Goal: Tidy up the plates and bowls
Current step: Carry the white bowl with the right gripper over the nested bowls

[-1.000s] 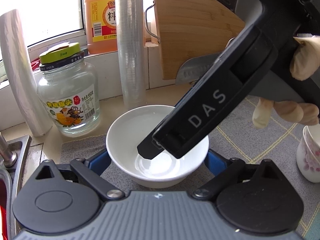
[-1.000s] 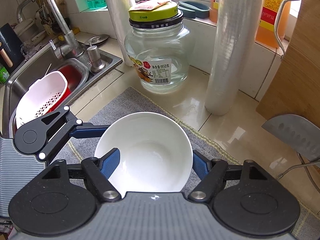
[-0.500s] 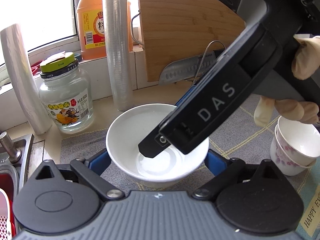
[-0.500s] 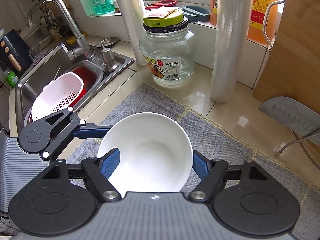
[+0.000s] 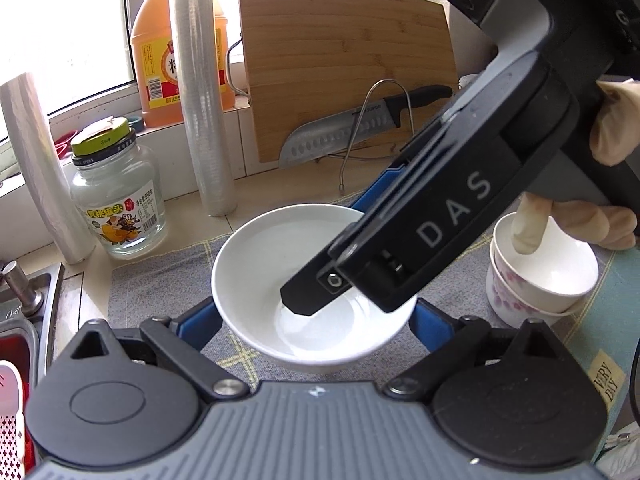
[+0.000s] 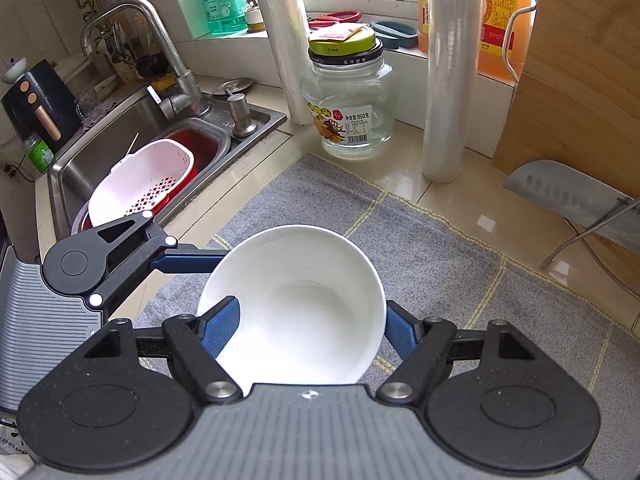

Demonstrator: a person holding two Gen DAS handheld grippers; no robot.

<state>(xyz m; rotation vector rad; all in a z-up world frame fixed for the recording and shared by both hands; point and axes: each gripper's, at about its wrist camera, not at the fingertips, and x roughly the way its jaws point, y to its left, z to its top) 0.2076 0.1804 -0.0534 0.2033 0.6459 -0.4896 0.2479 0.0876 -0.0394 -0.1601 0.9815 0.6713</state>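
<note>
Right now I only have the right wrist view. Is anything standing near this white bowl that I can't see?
Observer: Yes. Two stacked floral cups stand close beside the bowl, on its right in the left wrist view.
Operator: I see only one left finger. Where is the other?
Observer: The left gripper has one finger on each side of the bowl.
Operator: Which way does the knife handle point?
Observer: The knife leans on a wire rack against the cutting board, with its black handle to the right.
</note>
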